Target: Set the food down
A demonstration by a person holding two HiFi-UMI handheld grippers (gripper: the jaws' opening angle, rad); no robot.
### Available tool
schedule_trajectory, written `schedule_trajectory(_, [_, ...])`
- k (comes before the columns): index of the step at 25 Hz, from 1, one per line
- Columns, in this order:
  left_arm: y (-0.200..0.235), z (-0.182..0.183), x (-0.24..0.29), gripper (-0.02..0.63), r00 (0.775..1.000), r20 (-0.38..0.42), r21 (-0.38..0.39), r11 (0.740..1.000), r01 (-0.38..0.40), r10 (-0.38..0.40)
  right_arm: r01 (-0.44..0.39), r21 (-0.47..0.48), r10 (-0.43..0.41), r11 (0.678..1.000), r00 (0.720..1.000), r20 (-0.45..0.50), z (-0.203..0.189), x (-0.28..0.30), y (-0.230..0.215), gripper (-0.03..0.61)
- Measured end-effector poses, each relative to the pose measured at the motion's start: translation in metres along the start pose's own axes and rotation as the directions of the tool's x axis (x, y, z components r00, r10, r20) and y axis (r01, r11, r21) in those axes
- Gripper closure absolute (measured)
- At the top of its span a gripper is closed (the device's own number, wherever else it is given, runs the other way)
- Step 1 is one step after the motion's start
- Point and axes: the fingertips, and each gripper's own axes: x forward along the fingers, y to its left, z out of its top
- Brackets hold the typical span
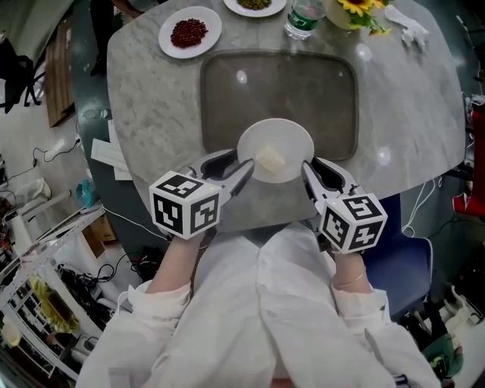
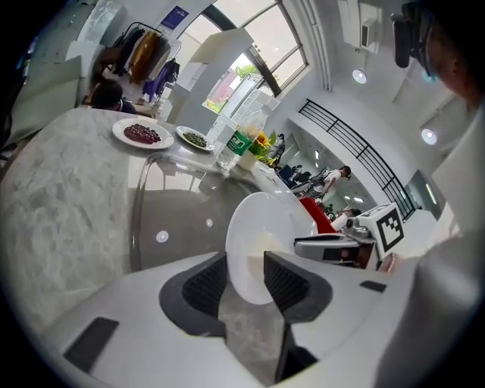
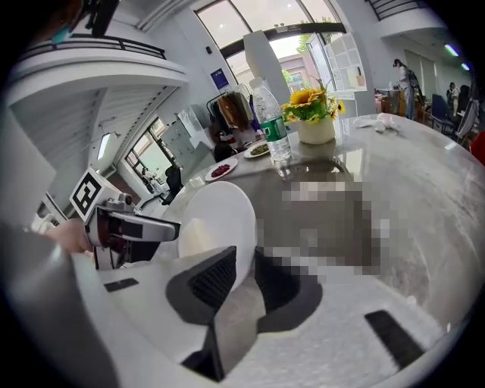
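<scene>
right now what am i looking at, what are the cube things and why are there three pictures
There is no robot here: a person in white sleeves holds a left hand-held gripper and a right hand-held gripper, two-jaw clamps. The patterned cubes are parts of them. The top-down picture comes from a camera on the person's head; the other two come from cameras riding on each hand-held gripper, looking along its jaws. Both are shut on opposite rims of a white plate carrying a pale piece of food, over a dark panel in a marble table. Farther back stand a plate of red food, a plate of green food, a water bottle and sunflowers.
</scene>
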Motion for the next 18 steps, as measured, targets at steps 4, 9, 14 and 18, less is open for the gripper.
schedule_trajectory(4, [0.004, 0.019, 0.01, 0.454, 1.0, 0.008, -0.019, 1.0, -0.013, 0.013, -0.013, -0.002, 0.013, 1.0, 1.0, -0.006, 0.019, 0.008, -0.011, 0.522])
schedule_trajectory(9, [0.009, 0.033, 0.02, 0.454, 1.0, 0.003, -0.031, 0.999, -0.029, 0.029, -0.032, -0.012, 0.031, 0.999, 0.999, -0.023, 0.035, 0.019, -0.021, 0.522])
schedule_trajectory(14, [0.015, 0.042, 0.033, 0.454, 0.999, -0.011, -0.044, 0.998, -0.035, 0.034, -0.038, -0.018, 0.038, 0.999, 0.999, -0.031, 0.047, 0.03, -0.034, 0.522])
schedule_trajectory(18, [0.019, 0.045, 0.042, 0.454, 0.999, -0.02, -0.06, 0.998, -0.035, 0.034, -0.04, -0.016, 0.04, 0.999, 0.998, -0.041, 0.052, 0.036, -0.041, 0.52])
